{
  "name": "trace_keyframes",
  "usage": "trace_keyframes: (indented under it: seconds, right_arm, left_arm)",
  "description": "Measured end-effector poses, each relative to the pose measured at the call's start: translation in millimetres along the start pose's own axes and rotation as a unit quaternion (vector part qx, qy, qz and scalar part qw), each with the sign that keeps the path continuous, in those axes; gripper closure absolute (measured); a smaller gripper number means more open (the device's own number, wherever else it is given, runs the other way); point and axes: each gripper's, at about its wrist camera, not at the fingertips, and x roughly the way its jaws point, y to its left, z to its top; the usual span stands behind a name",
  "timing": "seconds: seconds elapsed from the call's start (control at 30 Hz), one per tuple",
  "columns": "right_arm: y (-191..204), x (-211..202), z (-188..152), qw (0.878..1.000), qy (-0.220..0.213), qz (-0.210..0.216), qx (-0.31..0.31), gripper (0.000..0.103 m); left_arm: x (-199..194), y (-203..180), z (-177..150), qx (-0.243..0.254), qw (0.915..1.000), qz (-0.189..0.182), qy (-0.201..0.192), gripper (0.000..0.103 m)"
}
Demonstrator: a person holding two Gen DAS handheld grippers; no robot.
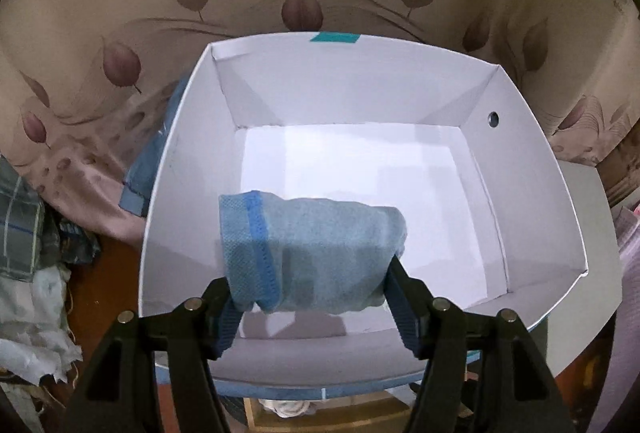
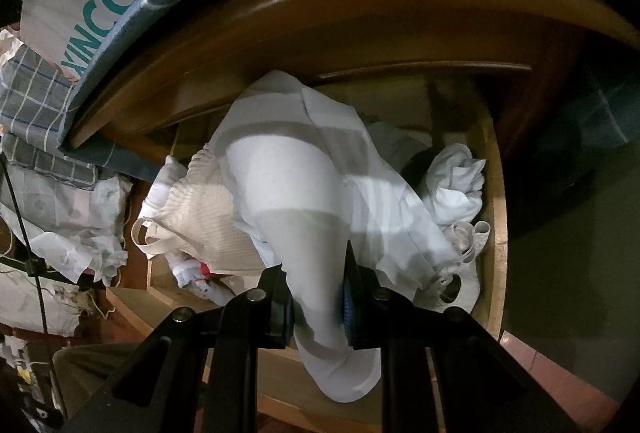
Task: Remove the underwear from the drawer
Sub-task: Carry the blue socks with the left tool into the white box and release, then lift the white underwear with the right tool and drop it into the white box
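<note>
While the left wrist view looks down into a large white box [image 1: 532, 193], the right wrist view looks down into an open wooden drawer [image 2: 498, 193].

The white box fills most of the left view. Its floor is bare, a small round hole sits in its right wall, and a strip of teal tape marks its far rim. It rests against beige fabric printed with brown leaves [image 1: 120, 13], which covers the background. A checked cloth [image 1: 20, 221] and ragged white fabric lie at the left edge.

The left gripper [image 1: 314, 299] holds a folded light blue piece of underwear [image 1: 312, 253] over the near part of the box. The jaws are clamped on the bundle from both sides. A darker blue stitched band runs across the bundle near its left end.

In the right view, the drawer is crowded with pale clothing: a ribbed cream top [image 2: 200, 217] on the left and a crumpled white garment [image 2: 452, 185] at the right. The outer side of a box with teal lettering [image 2: 100, 5] shows at the upper left.

The right gripper [image 2: 318, 307] has its jaws pinched tight on a long white garment [image 2: 288, 185], which rises from the clothing pile in the drawer and passes between the jaws.
</note>
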Motion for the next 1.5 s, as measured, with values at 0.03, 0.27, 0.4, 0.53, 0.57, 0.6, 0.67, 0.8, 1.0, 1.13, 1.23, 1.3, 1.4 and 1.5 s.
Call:
trace_keyframes:
  seconds: [0.03, 0.27, 0.4, 0.53, 0.57, 0.6, 0.67, 0.8, 1.0, 1.13, 1.23, 1.3, 1.4, 1.5]
  right_arm:
    - [1, 0, 0, 1.0, 0.0, 0.0, -0.001, 0.086]
    - [1, 0, -1, 1.0, -0.001, -0.003, -0.003, 0.086]
    - [2, 0, -1, 1.0, 0.0, -0.004, -0.005, 0.086]
    - [2, -1, 0, 1.0, -0.002, -0.004, -0.006, 0.086]
    - [3, -2, 0, 1.0, -0.005, -0.005, -0.008, 0.086]
    - [3, -3, -1, 1.0, -0.007, -0.004, -0.01, 0.086]
    - [5, -6, -1, 1.0, -0.014, -0.005, -0.016, 0.086]
    - [5, -16, -2, 0.999, -0.029, 0.0, -0.026, 0.086]
    - [3, -28, 0, 1.0, -0.022, 0.008, -0.02, 0.086]
    - [19, -43, -6, 0.999, -0.017, -0.004, -0.042, 0.086]
    - [26, -59, -13, 0.999, -0.024, 0.008, -0.04, 0.086]
    - [32, -69, -18, 0.999, -0.026, 0.002, -0.044, 0.086]
    - [44, -86, -26, 0.998, -0.032, -0.003, -0.059, 0.086]
    - [52, -103, -28, 0.997, -0.04, -0.003, -0.066, 0.086]
  left_arm:
    - [0, 0, -1, -0.001, 1.0, 0.002, 0.001, 0.037]
    - [-1, 0, -4, -0.011, 0.9998, -0.012, 0.014, 0.034]
    - [-12, 7, -5, -0.03, 0.9992, -0.024, -0.006, 0.032]
    - [-33, 14, -13, -0.045, 0.9982, -0.021, -0.035, 0.032]
    - [-39, 15, -16, -0.044, 0.9978, -0.022, -0.044, 0.032]
    - [-46, 16, -22, -0.041, 0.9974, -0.024, -0.055, 0.032]
    - [-59, 20, -36, -0.039, 0.9965, -0.02, -0.071, 0.032]
    - [-78, 31, -75, -0.039, 0.9937, -0.005, -0.105, 0.031]
    - [-68, 57, -140, -0.041, 0.9929, 0.025, -0.109, 0.031]
    - [-36, 77, -171, -0.073, 0.9922, 0.049, -0.089, 0.031]
    - [-11, 88, -190, -0.11, 0.9893, 0.054, -0.079, 0.031]
    - [2, 93, -202, -0.138, 0.9851, 0.059, -0.084, 0.031]
    - [24, 94, -215, -0.15, 0.9838, 0.066, -0.074, 0.031]
    - [36, 99, -226, -0.166, 0.9813, 0.072, -0.068, 0.031]
